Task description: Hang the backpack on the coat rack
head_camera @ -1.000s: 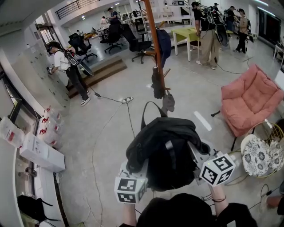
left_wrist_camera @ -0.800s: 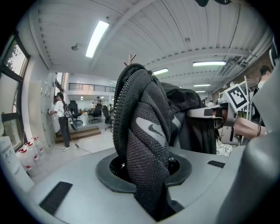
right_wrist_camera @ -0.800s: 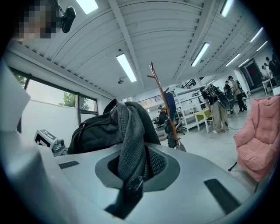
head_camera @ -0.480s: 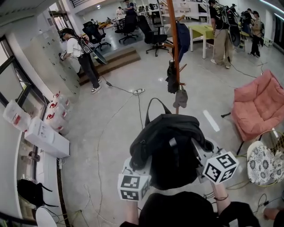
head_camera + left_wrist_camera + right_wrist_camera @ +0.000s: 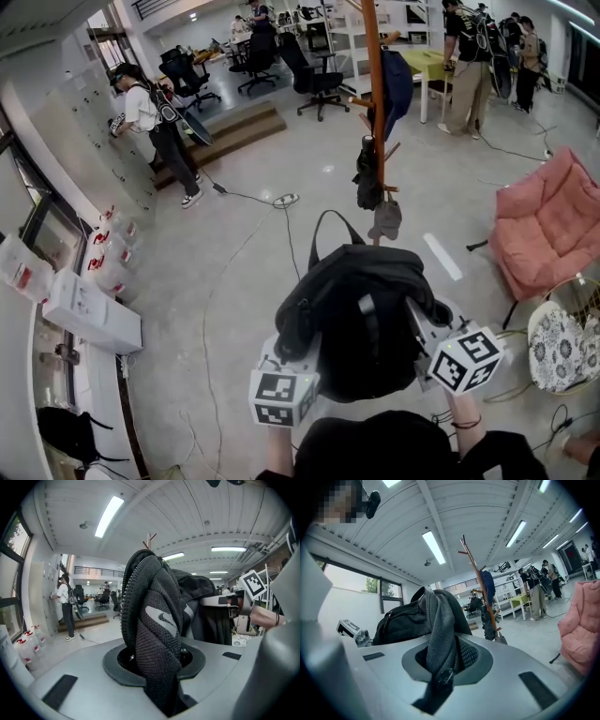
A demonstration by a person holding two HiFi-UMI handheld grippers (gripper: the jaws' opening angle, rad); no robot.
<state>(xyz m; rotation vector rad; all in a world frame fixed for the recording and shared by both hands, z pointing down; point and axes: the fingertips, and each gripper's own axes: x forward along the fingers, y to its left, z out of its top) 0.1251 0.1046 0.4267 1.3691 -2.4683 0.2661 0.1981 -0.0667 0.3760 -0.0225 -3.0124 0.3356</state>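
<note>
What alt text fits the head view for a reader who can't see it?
A black backpack is held between the left gripper and right gripper, both clamped on it, facing a wooden coat rack ahead that carries dark items. A pink chair stands at right; people work in the background.

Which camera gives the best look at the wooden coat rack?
The right gripper view: the coat rack stands unblocked, top prongs included. The head view cuts off its top; the left gripper view shows only its tip above the backpack.
</note>
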